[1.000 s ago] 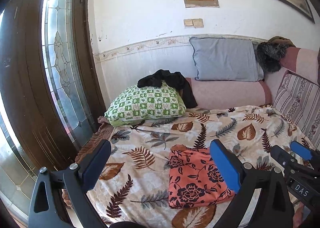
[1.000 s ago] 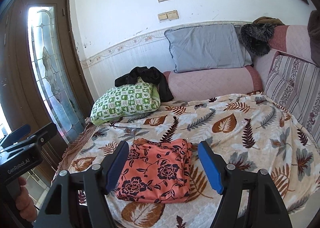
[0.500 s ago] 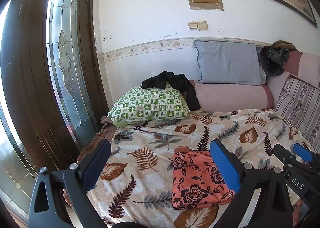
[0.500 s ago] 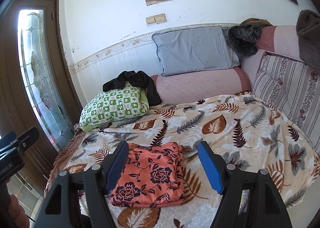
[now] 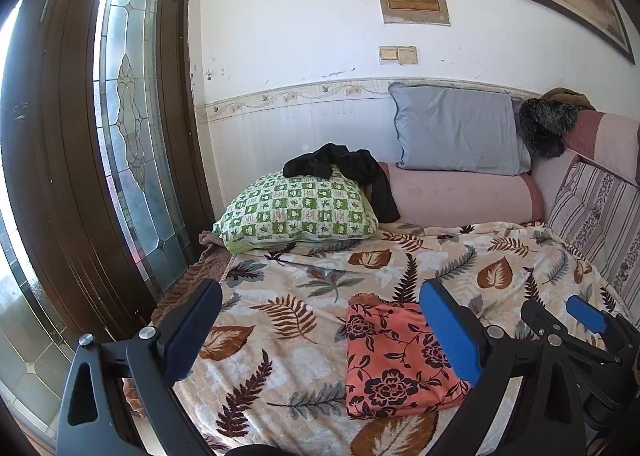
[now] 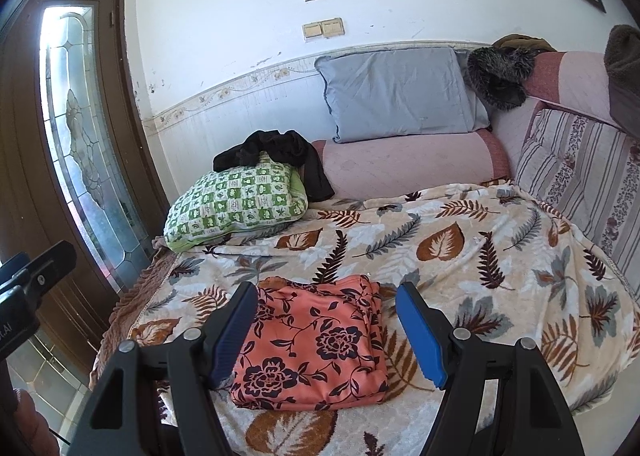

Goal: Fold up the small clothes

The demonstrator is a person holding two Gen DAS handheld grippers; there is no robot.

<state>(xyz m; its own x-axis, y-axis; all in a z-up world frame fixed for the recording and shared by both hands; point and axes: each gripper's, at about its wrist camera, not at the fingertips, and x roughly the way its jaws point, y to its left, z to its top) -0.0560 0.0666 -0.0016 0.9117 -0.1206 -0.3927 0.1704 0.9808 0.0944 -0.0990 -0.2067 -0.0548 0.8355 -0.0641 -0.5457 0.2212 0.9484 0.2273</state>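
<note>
Folded floral garment (image 6: 316,340) flat on leaf-print blanket (image 6: 460,256); right gripper (image 6: 326,330) released above it, apparently clear; left gripper (image 5: 320,330) gaping, empty

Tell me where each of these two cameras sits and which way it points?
Left wrist: rides on the left gripper, looking forward and slightly down over the bed; its open fingers frame the view, with the right gripper at the right edge.
Right wrist: rides on the right gripper, aimed at the folded floral cloth; the left gripper shows at the left edge.
Both share the cloth, green pillow and grey pillow.
</note>
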